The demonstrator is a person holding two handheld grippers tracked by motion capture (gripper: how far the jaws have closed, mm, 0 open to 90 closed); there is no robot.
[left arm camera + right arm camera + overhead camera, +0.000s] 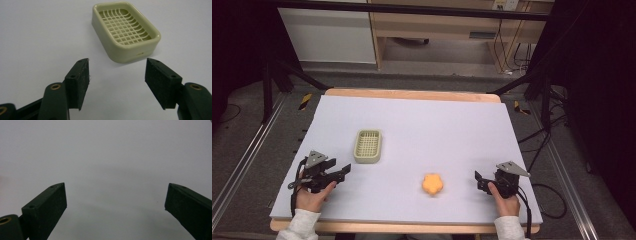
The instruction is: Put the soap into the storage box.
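Soap dish (367,146) sits on the desk (452,125) at one o'clock from the left claw (343,171), near, long axis running away, while both claws gape wide and empty, right claw (478,180) beside an orange flower-shaped piece (432,184).

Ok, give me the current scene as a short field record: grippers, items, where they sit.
left gripper: open, holding nothing, pointing toward the soap dish
right gripper: open, holding nothing, to the right of the orange piece
soap dish: cream, grid insert, nothing in it, upright on the table
orange piece: flower-shaped, lying between the grippers, untouched
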